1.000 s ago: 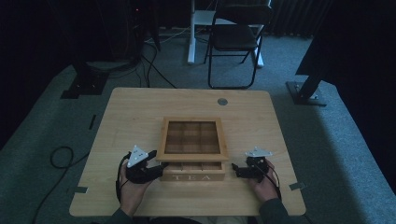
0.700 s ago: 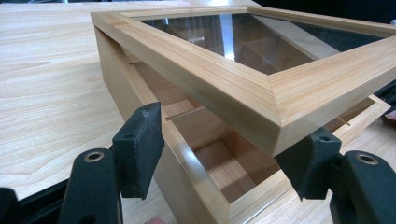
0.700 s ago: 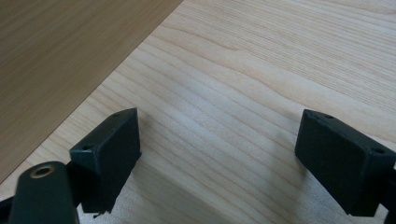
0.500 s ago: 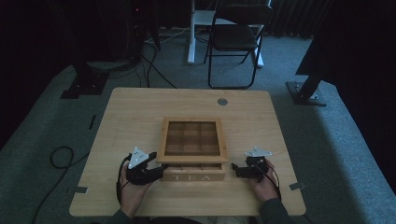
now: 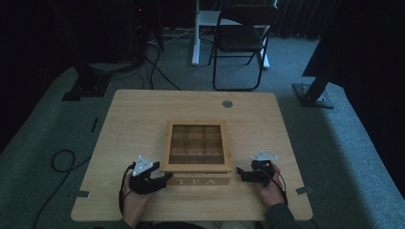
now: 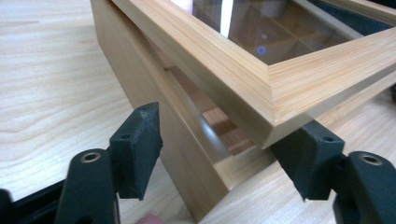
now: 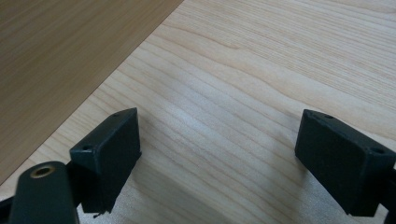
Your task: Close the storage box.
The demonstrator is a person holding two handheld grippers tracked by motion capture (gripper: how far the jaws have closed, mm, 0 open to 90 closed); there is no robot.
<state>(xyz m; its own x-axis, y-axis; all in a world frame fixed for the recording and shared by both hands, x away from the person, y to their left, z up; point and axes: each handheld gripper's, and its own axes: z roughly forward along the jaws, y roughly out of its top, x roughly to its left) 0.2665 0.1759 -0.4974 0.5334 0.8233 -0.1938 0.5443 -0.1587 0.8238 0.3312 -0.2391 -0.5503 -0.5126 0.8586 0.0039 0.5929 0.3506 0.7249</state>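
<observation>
High view puts the light wooden tea box with the glass-paned lid [image 5: 197,152] in the middle of the pale wooden tabletop [image 5: 143,109], its near face lettered TEA and facing you. Your left claw [image 5: 162,180] sits at the box's near left corner; your right claw [image 5: 240,175] sits just off the near right corner, apart from the wood.

Left gripper view shows the relation that matters. The framed lid [image 6: 243,70] stands slightly raised above the box body [image 6: 154,116], with a narrow gap open along the side, and the lid's corner lies between your left claw's [image 6: 224,154] two black jaws. Those jaws have just been opening and now stand wide: the right-hand one is at or just under the lid's corner, the left-hand one stands clear of the box wall, and neither clamps anything.

Right gripper view shows your right claw [image 7: 215,154] spread wide over bare tabletop, holding nothing, with the box wall [image 7: 60,56] off to its left.

Your left hand is the nearer one to the lid. Its edge runs away from you along the box's left side, so any lift probably starts from that near left corner, upward and toward the far hinge side.
</observation>
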